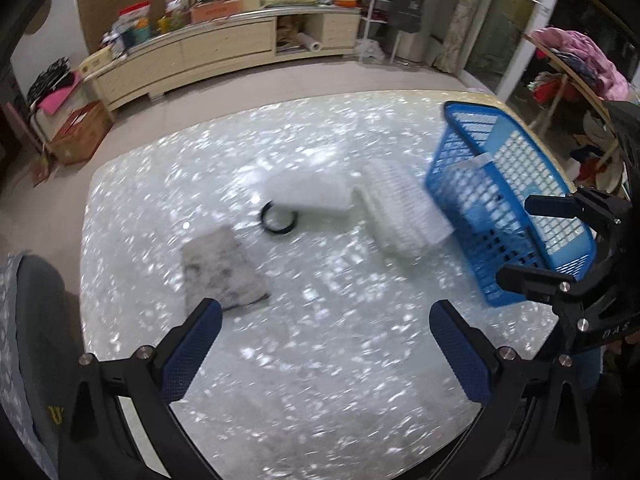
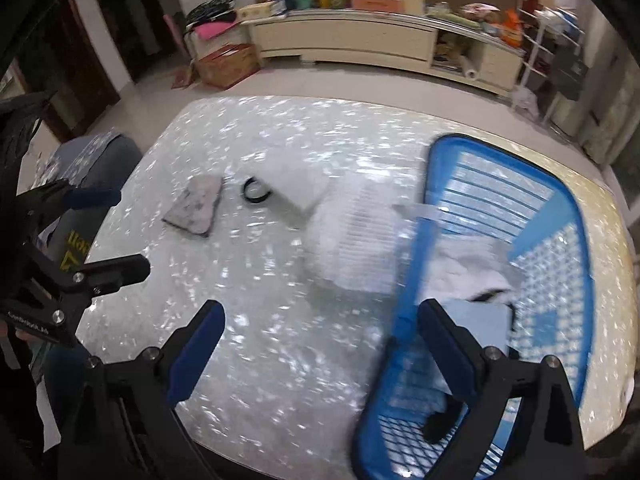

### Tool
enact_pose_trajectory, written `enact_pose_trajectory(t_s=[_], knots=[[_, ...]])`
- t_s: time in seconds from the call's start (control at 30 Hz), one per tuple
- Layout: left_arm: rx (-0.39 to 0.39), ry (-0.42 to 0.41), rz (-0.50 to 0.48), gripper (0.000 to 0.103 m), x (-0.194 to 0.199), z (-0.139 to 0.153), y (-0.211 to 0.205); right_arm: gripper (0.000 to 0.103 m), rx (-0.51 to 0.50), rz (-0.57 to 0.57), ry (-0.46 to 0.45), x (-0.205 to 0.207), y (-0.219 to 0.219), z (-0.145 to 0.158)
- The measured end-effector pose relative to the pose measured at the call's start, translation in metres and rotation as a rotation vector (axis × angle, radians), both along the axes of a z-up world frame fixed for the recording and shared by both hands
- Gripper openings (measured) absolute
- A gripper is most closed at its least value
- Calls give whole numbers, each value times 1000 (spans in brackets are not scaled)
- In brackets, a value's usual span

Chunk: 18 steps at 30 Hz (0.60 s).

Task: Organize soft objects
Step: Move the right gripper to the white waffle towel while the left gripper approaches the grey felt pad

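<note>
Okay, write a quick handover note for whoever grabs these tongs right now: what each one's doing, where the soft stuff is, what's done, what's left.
Left tongs: open, empty, above the table near the grey cloth.
Right tongs: open, empty, over the near rim of the blue basket.
Done: white cloth and a pale blue piece are in the basket.
Left on the table: grey cloth, white foam block, white ribbed pad beside the basket, and a black ring; blur makes it unclear whether the ring is soft.
</note>
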<state>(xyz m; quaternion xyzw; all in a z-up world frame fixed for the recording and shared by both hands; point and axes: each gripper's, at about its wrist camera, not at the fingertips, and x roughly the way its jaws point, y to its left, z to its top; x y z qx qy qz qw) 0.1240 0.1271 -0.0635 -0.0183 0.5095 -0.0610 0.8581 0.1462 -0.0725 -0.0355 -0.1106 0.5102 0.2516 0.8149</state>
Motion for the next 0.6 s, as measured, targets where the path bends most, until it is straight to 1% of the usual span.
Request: enact_pose_trajectory(t_s=[0.17, 0.3, 0.47, 0.6], knots=[[-22, 28, 45, 103, -4, -16, 31, 97, -3, 49, 29, 6, 30, -16], [-34, 47, 75, 103, -2, -27, 51, 97, 0, 79, 50, 11, 45, -27], [-34, 79, 98, 103, 4, -46, 71, 97, -9, 78, 72, 20, 61, -42], [-66, 102, 121, 103, 12, -63, 92, 97, -26, 48, 82, 30, 65, -58]])
